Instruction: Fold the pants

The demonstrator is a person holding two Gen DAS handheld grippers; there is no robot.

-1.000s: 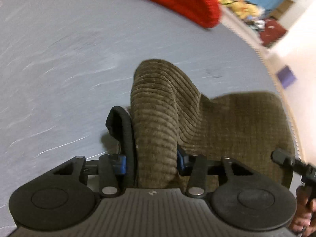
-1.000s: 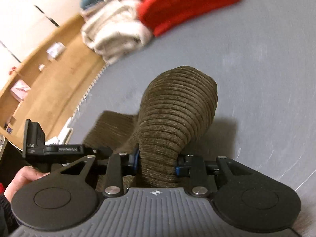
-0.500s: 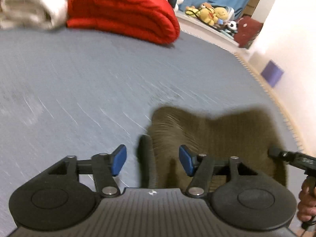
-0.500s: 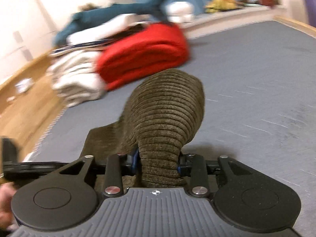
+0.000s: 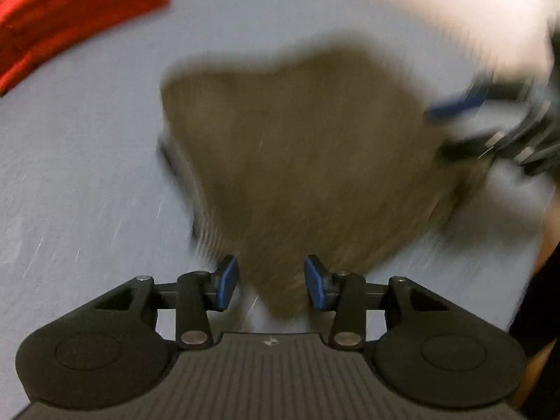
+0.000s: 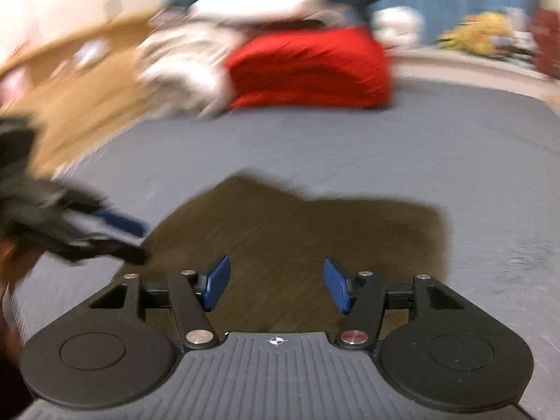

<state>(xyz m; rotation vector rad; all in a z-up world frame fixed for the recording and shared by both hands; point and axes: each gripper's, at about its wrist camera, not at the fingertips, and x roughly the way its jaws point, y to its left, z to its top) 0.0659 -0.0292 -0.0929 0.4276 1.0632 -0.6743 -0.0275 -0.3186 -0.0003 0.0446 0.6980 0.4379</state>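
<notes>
You had both tools spread and empty at this moment. Your left gripper (image 5: 268, 282) stood with its 2 blue pads parted, holding nothing; a narrow corner of the olive-brown corduroy pants (image 5: 308, 161) lay in the gap between them, and I cannot tell through the motion blur whether either pad touched the cloth. Your right gripper (image 6: 276, 286) was open wider, its 2 pads angled outward above the same cloth (image 6: 297, 238), gripping nothing.

The pants lay flat as a compact, roughly rectangular bundle on the grey-blue carpeted floor (image 5: 87, 175), well apart from the folded red blanket (image 6: 311, 70) and the cream-white stack of folded cloth (image 6: 182, 66) beside it. That flat, squared lie suggests you set the bundle down on purpose in open space, clear of the other laundry, so the fold could settle without snagging.

Each tool showed in the other's view at the bundle's opposite side, which fits a 2-handed release. Both views were heavily blurred, so seams and layers could not be read. I judge the fold near done.
</notes>
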